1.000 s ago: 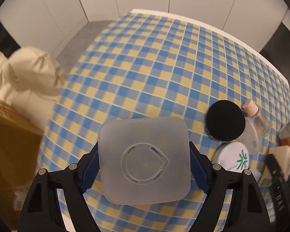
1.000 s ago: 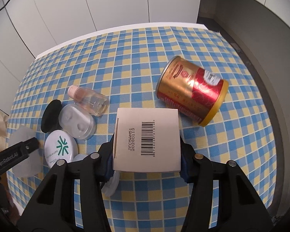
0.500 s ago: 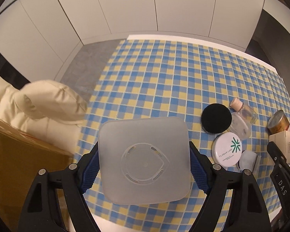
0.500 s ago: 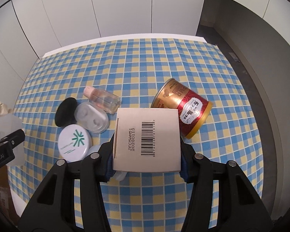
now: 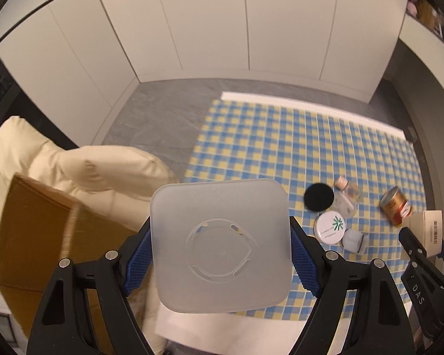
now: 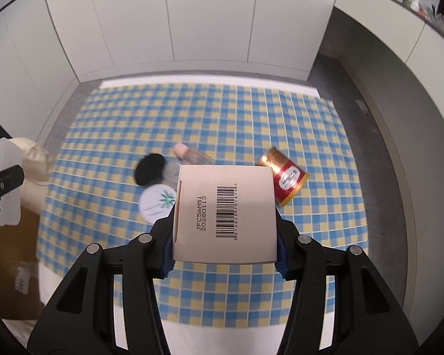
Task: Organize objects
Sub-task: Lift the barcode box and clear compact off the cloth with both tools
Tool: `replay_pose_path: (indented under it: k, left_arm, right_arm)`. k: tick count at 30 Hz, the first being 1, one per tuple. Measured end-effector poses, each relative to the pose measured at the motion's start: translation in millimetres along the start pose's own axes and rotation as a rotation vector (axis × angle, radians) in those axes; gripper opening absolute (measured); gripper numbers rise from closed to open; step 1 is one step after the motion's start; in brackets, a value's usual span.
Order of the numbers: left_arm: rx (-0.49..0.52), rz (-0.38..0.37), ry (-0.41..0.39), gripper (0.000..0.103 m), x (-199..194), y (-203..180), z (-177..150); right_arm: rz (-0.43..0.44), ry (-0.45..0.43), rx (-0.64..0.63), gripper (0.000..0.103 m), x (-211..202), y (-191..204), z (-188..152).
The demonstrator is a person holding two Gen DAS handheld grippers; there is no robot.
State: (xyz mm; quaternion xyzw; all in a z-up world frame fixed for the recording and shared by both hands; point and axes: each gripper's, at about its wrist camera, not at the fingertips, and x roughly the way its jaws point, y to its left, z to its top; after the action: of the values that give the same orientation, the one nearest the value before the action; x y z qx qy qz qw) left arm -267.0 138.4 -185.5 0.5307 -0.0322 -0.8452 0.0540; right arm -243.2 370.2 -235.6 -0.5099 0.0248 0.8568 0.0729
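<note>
Right wrist, box (image 6: 225, 216) clamped in gripper (image 6: 225, 254)

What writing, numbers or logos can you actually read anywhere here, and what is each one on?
"JFC5AM51" and "20280113": printed beside the barcode on the cardboard box held in the right gripper.
Digits under that barcode: too small to read.
"DAS": on the right gripper's black finger.
White round tin: green leaf logo; its wording is too small.
Red and gold can: label blurred.

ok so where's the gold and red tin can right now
The gold and red tin can lies on its side on the checked tablecloth, right of the beige barcoded carton in the right wrist view.
</note>
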Motion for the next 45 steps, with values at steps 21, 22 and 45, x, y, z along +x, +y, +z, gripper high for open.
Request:
replay_pose_path:
  k: [21,22,45]
  left_arm:
    - [0.001,-0.087,-0.169,0.082,-187.1,32.4,60.6]
    - [0.002,-0.093,-0.173,0.082,-193.2,32.5,62.0]
    - [0.036,-0.134,-0.272,0.083,-300.2,27.6,57.4]
  right_arm:
    - [0.013,-0.15,0.004,0.054,-202.6,-16.9,70.4]
    - [-0.004,-0.161,0.009,0.054,-216.5,-20.5,74.6]
    - [-0.019,-0.308,-0.036,0.054,-349.1,-24.7,88.6]
